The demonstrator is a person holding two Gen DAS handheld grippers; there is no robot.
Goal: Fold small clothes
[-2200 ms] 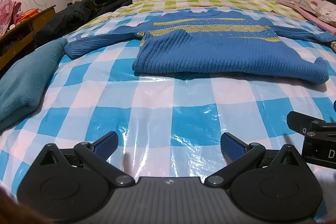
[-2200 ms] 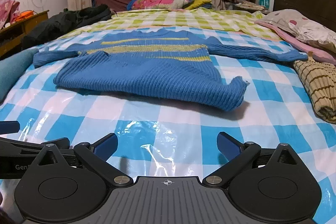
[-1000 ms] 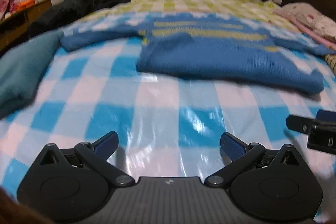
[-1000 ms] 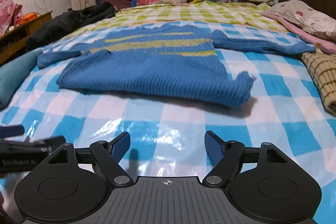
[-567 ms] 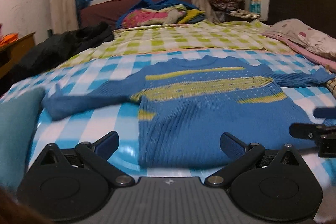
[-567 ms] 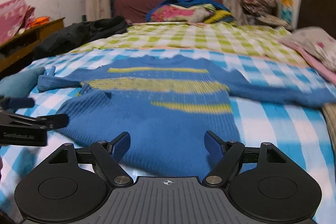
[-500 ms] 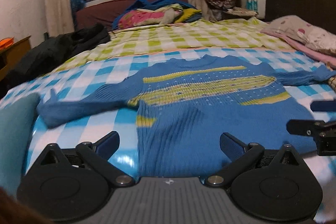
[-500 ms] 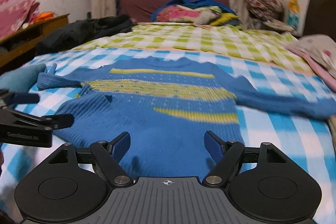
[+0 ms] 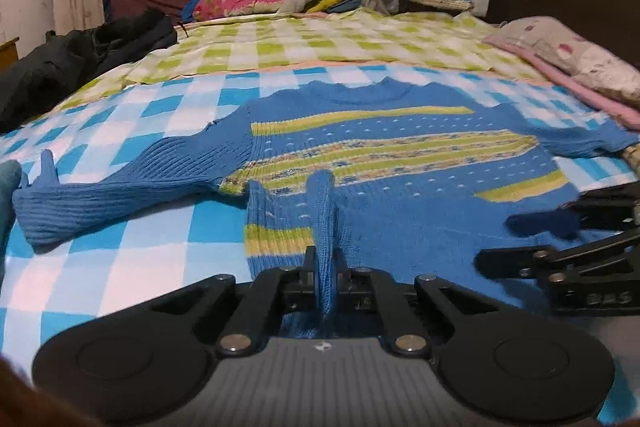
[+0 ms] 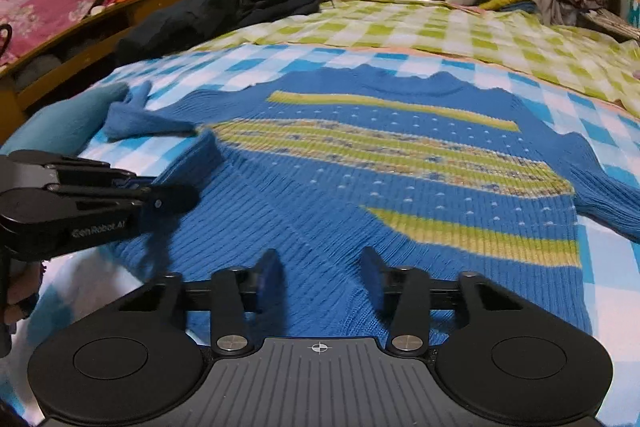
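Our left gripper (image 9: 322,269) has just snapped shut on the near hem of the blue sweater (image 9: 400,163), pinching a ridge of knit that stands up between its fingers. A second ago it was wide open over bare checked sheet (image 9: 132,227). Our right gripper (image 10: 320,279) is closing, its fingers pressing into the hem but not yet pinching it. The sweater lies flat on the bed, sleeves spread. We judge both corners will soon be held, ready to lift the hem toward the collar.
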